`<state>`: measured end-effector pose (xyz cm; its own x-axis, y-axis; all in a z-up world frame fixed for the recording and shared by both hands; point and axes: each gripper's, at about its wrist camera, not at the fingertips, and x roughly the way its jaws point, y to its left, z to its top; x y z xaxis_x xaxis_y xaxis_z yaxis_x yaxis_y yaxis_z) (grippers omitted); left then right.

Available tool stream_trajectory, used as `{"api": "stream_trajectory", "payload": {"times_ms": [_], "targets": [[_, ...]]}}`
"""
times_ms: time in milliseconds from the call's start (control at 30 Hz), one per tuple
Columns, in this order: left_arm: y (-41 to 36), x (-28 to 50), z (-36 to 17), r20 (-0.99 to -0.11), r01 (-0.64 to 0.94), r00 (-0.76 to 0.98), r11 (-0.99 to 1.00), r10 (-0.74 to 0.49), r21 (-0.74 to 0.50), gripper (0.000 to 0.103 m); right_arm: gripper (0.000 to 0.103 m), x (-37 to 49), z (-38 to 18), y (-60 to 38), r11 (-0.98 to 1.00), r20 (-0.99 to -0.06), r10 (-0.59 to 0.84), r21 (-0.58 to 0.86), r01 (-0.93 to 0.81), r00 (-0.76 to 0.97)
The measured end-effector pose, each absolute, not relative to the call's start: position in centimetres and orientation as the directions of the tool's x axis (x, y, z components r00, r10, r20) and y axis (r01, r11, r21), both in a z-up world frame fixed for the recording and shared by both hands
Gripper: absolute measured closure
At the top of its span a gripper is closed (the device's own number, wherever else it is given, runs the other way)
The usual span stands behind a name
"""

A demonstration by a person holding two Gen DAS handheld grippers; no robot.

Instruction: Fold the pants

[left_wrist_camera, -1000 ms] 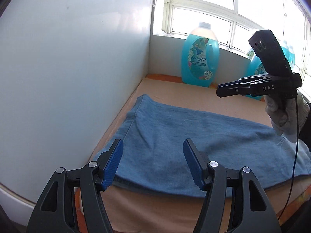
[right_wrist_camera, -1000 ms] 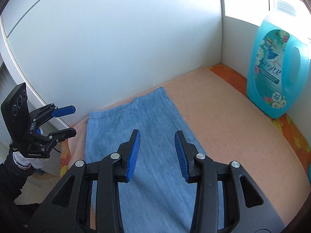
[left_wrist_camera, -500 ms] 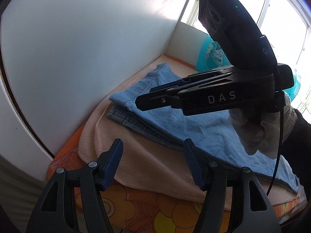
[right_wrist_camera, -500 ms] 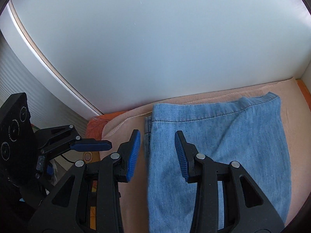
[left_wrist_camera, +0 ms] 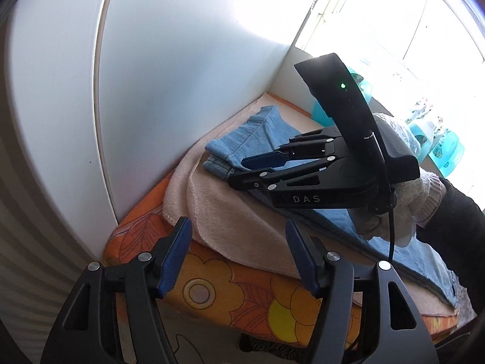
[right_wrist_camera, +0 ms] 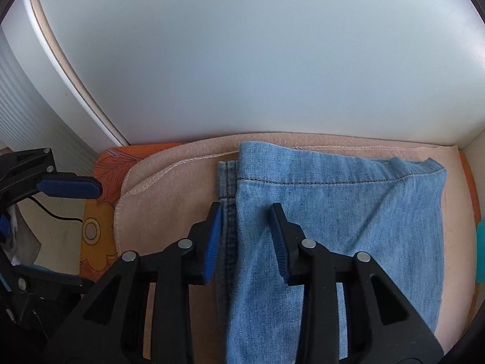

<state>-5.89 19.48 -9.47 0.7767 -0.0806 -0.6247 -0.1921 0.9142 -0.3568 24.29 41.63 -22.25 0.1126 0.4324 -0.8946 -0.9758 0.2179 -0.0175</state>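
Right gripper (right_wrist_camera: 245,233) now lower over the pants (right_wrist_camera: 348,212) – jaws just narrowing, straddling the edge, not pinching; left gripper (left_wrist_camera: 239,251) spread, empty.

Peach towel (right_wrist_camera: 188,182) spread over orange floral cover (left_wrist_camera: 242,288); white panel (right_wrist_camera: 257,60) behind; turquoise detergent bottles (left_wrist_camera: 445,151) by bright window (left_wrist_camera: 394,30).

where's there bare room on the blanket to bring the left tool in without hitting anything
Bare peach blanket lies between its stitched edge and the jeans hem: the widest free patch. A thin strip runs between the jeans and the white wall. Crowded at the hem, where the right tool, jaws just closing, straddles the denim edge. The left tool hangs off the blanket's corner.
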Motion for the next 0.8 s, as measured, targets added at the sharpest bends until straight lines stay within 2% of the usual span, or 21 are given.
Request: {"api": "stream_trajectory", "payload": {"times_ms": [67,167,333,500,633,667,767,800], "targets": [[19.3,-5.5,-9.2,-0.611,-0.181,0.786,0.91,-0.094,-0.373,0.039,0.089,25.8,-22.0,40.5,0.265,-0.886,0.459,0.063,-0.962,0.069],[19.2,-4.6,-9.0,-0.59,-0.16,0.795,0.89,-0.14,-0.426,0.039,0.09,28.2,-22.0,38.2,0.298,-0.84,0.542,0.231,-0.926,-0.035],[19.5,-2.3,-8.4,-0.547,-0.148,0.82,0.862,-0.167,-0.485,0.039,0.09,31.4,-22.1,33.9,0.342,-0.761,0.638,0.415,-0.843,-0.116],[19.7,1.5,-9.6,-0.521,-0.137,0.814,0.787,-0.257,-0.602,0.039,0.09,32.5,-22.6,31.6,0.351,-0.73,0.671,0.468,-0.811,-0.131],[19.4,3.7,-10.7,-0.506,-0.129,0.811,0.755,-0.293,-0.643,0.039,0.09,33.5,-22.8,29.7,0.331,-0.705,0.692,0.501,-0.8,-0.155],[19.7,3.9,-11.0,-0.5,-0.133,0.81,0.735,-0.307,-0.665,0.039,0.089,34.0,-22.8,29.2,0.327,-0.702,0.693,0.511,-0.795,-0.166],[20.4,4.1,-11.0,-0.474,-0.134,0.817,0.693,-0.327,-0.709,0.039,0.07,36.2,-22.7,27.1,0.323,-0.685,0.696,0.566,-0.758,-0.215],[20.4,4.2,-10.9,-0.472,-0.132,0.819,0.692,-0.328,-0.71,0.039,0.068,36.6,-22.7,26.4,0.324,-0.677,0.704,0.574,-0.752,-0.214]]}}
